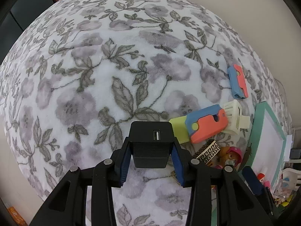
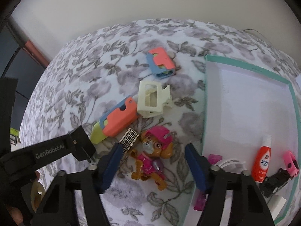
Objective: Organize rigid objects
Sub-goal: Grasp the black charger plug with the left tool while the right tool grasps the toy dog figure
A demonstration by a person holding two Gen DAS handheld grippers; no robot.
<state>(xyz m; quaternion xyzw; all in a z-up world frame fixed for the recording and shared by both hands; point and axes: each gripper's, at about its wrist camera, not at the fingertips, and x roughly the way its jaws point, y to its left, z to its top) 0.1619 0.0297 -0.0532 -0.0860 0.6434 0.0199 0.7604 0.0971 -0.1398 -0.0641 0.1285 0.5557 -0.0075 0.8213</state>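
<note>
My left gripper [image 1: 150, 156] is shut on a black USB charger block [image 1: 151, 143], held above the floral blanket. My right gripper [image 2: 153, 156] is open, its blue pads either side of a brown and pink toy pup figure [image 2: 152, 150] lying on the blanket. A black and gold patterned band [image 2: 129, 140] lies beside the pup, at the left pad. A coral, blue and lime toy [image 2: 116, 120], a cream hair claw clip [image 2: 152, 99] and a smaller coral and blue toy [image 2: 161, 62] lie farther away. The same toys show in the left wrist view [image 1: 203, 126].
A teal-rimmed white box lid [image 2: 206, 101] lies to the right; it holds a red tube [image 2: 262, 162], a pink item [image 2: 291, 163] and a black item [image 2: 274, 180]. The left gripper [image 2: 56, 148] shows at left. A wall stands behind the bed.
</note>
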